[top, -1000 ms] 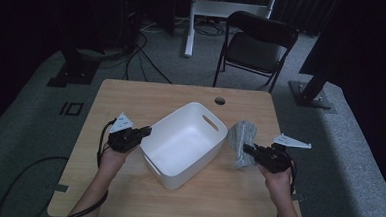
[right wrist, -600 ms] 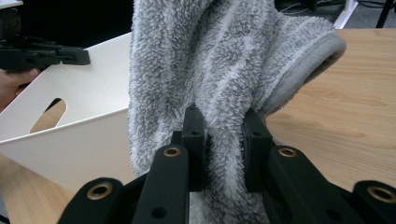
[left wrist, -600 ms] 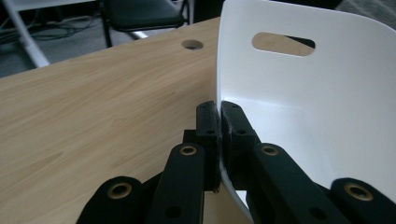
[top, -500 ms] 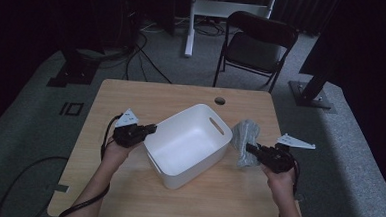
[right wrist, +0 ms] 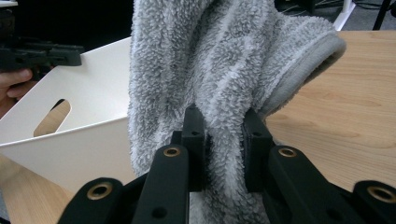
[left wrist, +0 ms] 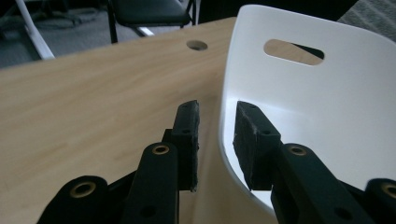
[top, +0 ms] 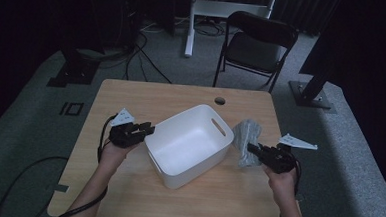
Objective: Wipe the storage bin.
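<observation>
Your right gripper [right wrist: 219, 140] clamps the grey towel [right wrist: 224, 70] at frame center — your left gripper [left wrist: 217, 140], jaws just opening, straddles the white basket's [left wrist: 327, 107] rim, released.

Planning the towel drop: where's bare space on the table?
Bare wood: far strip of the table behind the white bin, and the near edge below it. Crowded: left gripper at the bin's rim, right gripper clamping the grey towel.
</observation>
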